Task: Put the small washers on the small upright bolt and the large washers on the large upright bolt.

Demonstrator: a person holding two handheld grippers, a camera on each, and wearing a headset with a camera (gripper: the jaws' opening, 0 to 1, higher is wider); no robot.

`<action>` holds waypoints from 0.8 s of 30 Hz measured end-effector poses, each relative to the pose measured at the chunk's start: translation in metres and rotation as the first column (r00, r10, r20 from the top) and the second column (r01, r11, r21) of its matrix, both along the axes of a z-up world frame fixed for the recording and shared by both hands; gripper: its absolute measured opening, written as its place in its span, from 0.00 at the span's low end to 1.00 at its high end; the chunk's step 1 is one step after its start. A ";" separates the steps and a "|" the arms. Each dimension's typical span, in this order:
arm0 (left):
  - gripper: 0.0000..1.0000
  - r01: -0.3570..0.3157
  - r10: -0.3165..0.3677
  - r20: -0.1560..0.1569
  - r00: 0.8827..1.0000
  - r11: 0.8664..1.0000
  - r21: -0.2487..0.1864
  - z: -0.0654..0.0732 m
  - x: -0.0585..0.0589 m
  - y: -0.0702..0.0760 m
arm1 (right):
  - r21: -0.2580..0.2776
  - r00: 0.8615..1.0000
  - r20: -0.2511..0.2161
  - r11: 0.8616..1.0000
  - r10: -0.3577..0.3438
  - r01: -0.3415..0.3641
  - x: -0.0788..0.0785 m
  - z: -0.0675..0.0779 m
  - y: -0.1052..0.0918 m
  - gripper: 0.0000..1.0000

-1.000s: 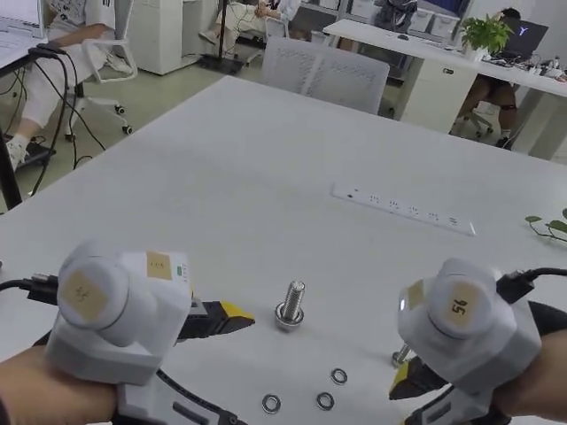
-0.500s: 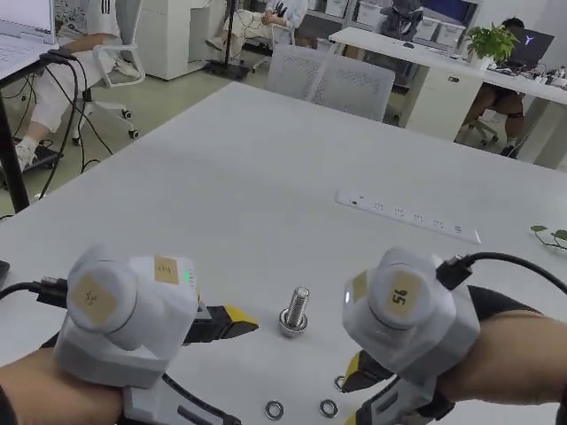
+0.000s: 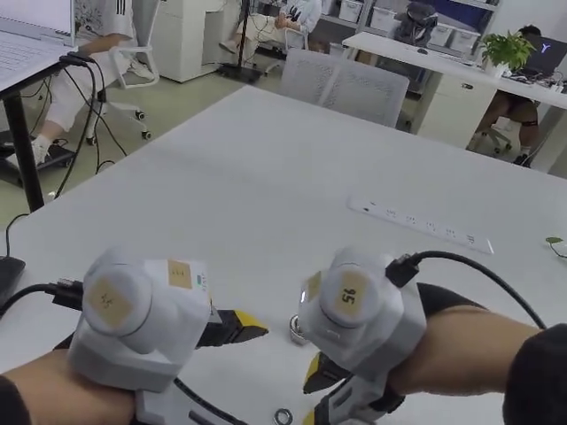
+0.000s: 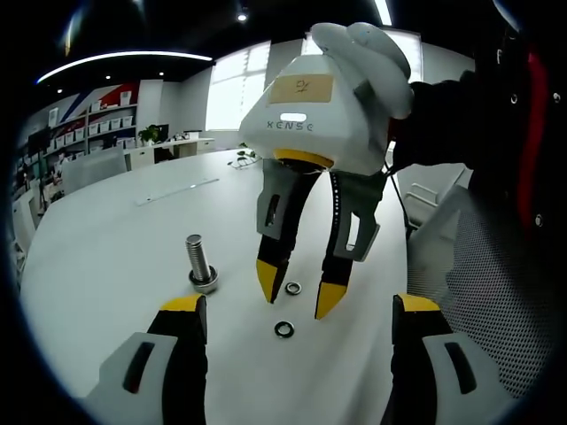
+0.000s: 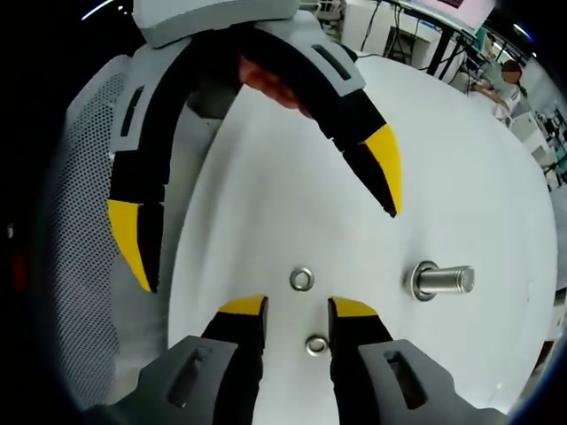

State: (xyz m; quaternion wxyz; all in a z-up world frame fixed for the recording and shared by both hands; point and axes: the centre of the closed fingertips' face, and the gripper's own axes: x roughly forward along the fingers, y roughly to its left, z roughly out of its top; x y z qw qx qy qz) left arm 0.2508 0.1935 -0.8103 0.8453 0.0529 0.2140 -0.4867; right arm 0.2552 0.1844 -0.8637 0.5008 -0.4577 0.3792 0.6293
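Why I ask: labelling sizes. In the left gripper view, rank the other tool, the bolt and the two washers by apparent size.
1. right tool
2. bolt
3. nearer washer and farther washer: alike; nearness makes ranking unsure.

The silver threaded metal bolt point(image 5: 443, 281) gleams at three o'clock of the glossy small metal ring washer point(image 5: 301, 280); the white tabletop point(image 3: 266, 195) looks smooth and matt.

- Two grippers: one left gripper point(image 5: 266, 226), one right gripper point(image 4: 299, 292).
- One upright bolt point(image 4: 200, 266), in the near middle.
- Two loose washers near the bolt: a first washer point(image 4: 293, 288) and a second washer point(image 4: 284, 329).
- One power strip point(image 3: 421, 228), far right.
- One mesh chair point(image 3: 354, 88), at the far side.
- One potted plant point(image 3: 507, 46), far right.
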 end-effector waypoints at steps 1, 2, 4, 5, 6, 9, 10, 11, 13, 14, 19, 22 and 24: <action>0.86 0.001 -0.001 0.000 1.000 1.000 0.000 0.000 0.000 0.000 | 0.000 1.000 -0.007 1.000 0.000 0.000 0.000 -0.001 0.002 0.29; 0.86 0.002 -0.002 0.001 1.000 1.000 0.000 0.000 0.000 0.000 | 0.000 1.000 -0.009 1.000 0.000 0.000 -0.001 -0.002 0.003 0.28; 0.86 0.002 -0.002 0.001 1.000 1.000 -0.001 0.000 0.000 -0.001 | 0.007 1.000 -0.011 1.000 0.004 -0.004 0.000 -0.003 0.007 0.26; 0.86 0.001 -0.001 0.002 1.000 1.000 -0.001 0.001 0.000 0.000 | 0.005 1.000 -0.014 1.000 0.004 -0.004 -0.001 -0.004 0.008 0.26; 0.86 0.000 0.000 0.003 1.000 1.000 -0.003 0.001 0.000 0.000 | 0.006 1.000 -0.012 1.000 0.008 -0.008 -0.001 -0.005 0.009 0.26; 0.86 -0.003 0.004 0.006 1.000 1.000 -0.004 0.002 0.001 0.000 | -0.001 1.000 -0.013 1.000 0.014 -0.014 -0.002 -0.008 0.010 0.25; 0.86 -0.004 0.004 0.007 1.000 1.000 -0.006 0.002 0.001 0.000 | -0.002 1.000 -0.011 1.000 0.017 -0.017 -0.002 -0.009 0.011 0.25; 0.86 -0.006 0.006 0.008 1.000 1.000 -0.007 0.003 0.001 0.001 | -0.008 1.000 -0.011 1.000 0.019 -0.020 -0.002 -0.010 0.010 0.25; 0.86 -0.008 0.008 0.010 1.000 1.000 -0.007 0.003 0.001 0.001 | -0.011 1.000 -0.007 1.000 0.027 -0.027 -0.002 -0.011 0.010 0.24; 0.86 -0.009 0.009 0.011 1.000 1.000 -0.008 0.003 0.001 0.001 | -0.015 1.000 -0.006 0.999 0.030 -0.030 -0.002 -0.012 0.010 0.24; 0.86 -0.014 0.014 0.012 1.000 1.000 -0.008 0.004 0.001 0.002 | -0.020 0.999 -0.001 0.999 0.045 -0.045 -0.002 -0.015 0.011 0.23; 0.86 -0.016 0.016 0.012 1.000 1.000 -0.009 0.004 0.000 0.002 | -0.028 0.998 0.009 0.998 0.060 -0.060 -0.002 -0.016 0.010 0.23; 0.86 -0.018 0.018 0.012 1.000 1.000 -0.009 0.004 0.000 0.002 | -0.029 0.997 0.022 0.997 0.075 -0.074 -0.002 -0.017 0.010 0.22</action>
